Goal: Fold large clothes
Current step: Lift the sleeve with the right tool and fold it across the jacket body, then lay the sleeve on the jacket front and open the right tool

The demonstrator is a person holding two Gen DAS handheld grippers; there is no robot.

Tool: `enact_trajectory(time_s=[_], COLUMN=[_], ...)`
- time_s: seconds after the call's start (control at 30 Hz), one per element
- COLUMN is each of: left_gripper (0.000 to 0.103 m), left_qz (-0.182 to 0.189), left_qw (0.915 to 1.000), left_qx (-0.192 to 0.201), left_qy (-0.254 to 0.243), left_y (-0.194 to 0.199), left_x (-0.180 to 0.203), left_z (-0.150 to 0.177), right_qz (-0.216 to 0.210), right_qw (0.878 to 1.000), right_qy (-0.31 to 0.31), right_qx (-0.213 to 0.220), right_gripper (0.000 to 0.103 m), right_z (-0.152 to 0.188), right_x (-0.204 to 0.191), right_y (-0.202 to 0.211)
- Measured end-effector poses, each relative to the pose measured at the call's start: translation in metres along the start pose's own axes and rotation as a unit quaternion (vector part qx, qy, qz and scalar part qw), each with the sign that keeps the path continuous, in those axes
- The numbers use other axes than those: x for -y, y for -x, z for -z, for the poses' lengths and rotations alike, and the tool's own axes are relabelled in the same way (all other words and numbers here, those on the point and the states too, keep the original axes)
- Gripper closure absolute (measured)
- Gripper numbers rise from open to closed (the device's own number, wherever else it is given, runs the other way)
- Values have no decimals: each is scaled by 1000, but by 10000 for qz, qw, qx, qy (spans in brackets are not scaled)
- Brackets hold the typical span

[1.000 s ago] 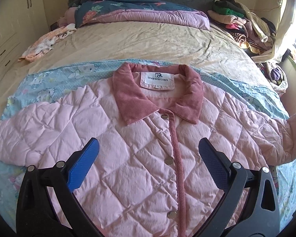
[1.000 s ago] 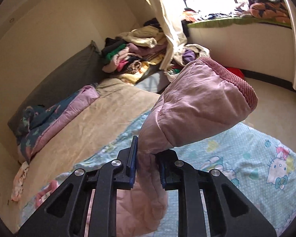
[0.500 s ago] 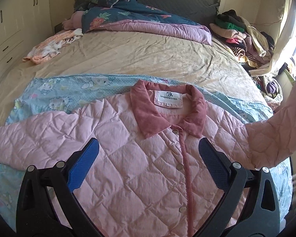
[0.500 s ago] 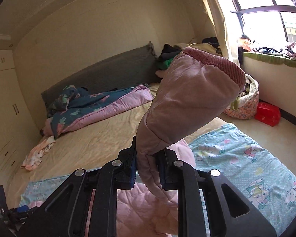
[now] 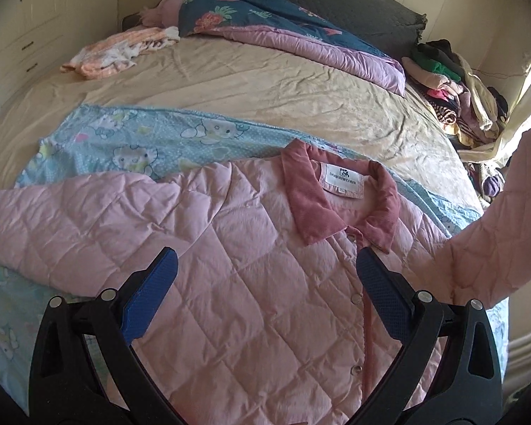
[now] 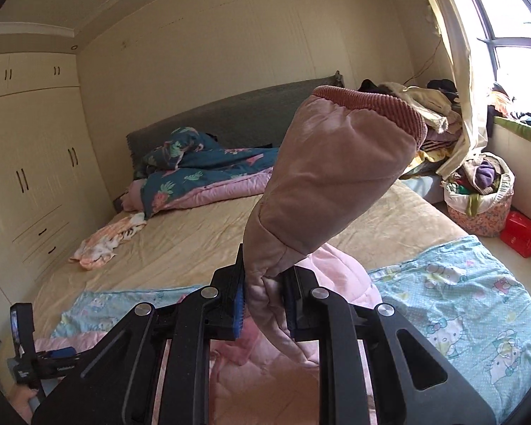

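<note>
Right gripper (image 6: 265,304): clamped tight on the sleeve (image 6: 332,173) of the pink quilted jacket (image 5: 251,283), padding bunched between the blue pads, ribbed cuff (image 6: 375,106) raised high above the bed (image 6: 201,244). Left gripper (image 5: 265,294): jaws spread wide, nothing between them, hovering over the jacket's chest just below the corduroy collar (image 5: 311,209). Jacket body spread front-up at the near edge of the bed, snaps done up, lying on a blue cartoon-print sheet (image 5: 131,148); other sleeve stretched flat toward the left edge. Beyond, bare beige sheet, then a floral duvet (image 5: 265,17) heaped along the headboard edge, a small peach garment (image 5: 116,53) near the far left corner. Off the right edge, a clothes pile (image 5: 453,85) and, in the right wrist view, a full laundry basket (image 6: 478,194) beside a red box (image 6: 520,233) on the floor.
</note>
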State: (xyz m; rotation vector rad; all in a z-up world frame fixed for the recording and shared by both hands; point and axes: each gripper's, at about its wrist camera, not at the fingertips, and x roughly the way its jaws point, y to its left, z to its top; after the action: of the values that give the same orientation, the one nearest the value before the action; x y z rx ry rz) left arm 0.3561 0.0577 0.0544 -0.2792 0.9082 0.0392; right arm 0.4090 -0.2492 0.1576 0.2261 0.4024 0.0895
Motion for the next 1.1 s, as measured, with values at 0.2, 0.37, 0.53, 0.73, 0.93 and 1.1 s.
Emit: enact_trajectory(time_s=[0.2,0.37,0.53,0.73,0.93,1.1], left_gripper=[8,8,8,8,8,8], left_qz=[71,428,654,1061,1568,1746], left_qw=[9998,9984,9961,9906,9792,9731], left_qx=[45,-29,-48,-108,-303,-669], left_qy=[172,376,593,862,1249,1348], left_y=[-1,-3,-8,-14,-25,-44], left_x=[-25,-40,-53,-62,-69,-65], left_z=[0,3,6,9,14,24], right_qz=[-346,-539,-686,-864,-1058,-1341], right_qw=[9990,9963,9905,9773,9609,9441], right_qy=[159,287,546,955,1340,1419], right_qx=[-245,-612,-1057,-1684,-2180,-2655], right_gripper=[86,86,86,83,72,40], right_z=[26,61,107,172,227,254], right_x=[-48,-89,-124,-164,-196,-204], right_y=[-29,-65,-96,-123,-135,-137])
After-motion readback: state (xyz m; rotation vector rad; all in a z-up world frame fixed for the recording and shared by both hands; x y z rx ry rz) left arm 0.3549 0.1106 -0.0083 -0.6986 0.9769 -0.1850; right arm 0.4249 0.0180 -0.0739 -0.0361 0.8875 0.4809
